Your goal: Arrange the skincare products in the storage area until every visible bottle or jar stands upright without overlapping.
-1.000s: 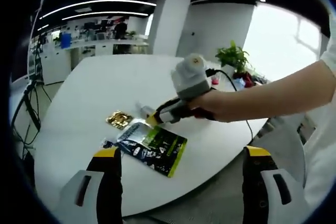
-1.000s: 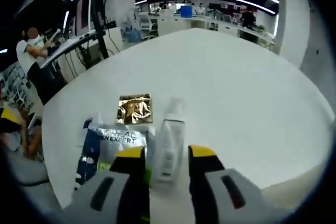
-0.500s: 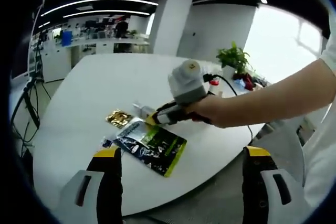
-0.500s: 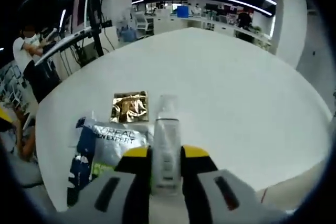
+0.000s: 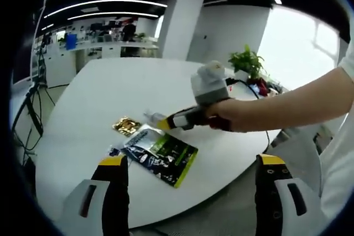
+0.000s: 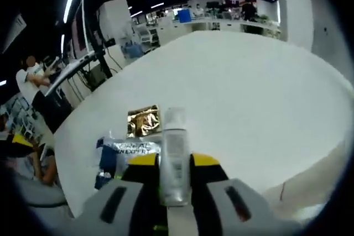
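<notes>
Above the table (image 6: 265, 98), bottle (image 6: 174, 156) now lifted in right tongs (image 6: 174, 165).

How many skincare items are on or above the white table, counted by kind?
Bottles: 1, the clear bottle, held in the right gripper.
Large printed pouches: 1, the green and silver pouch lying flat on the table.
Small gold sachets: 1, the gold sachet lying flat.
Total: 3
</notes>
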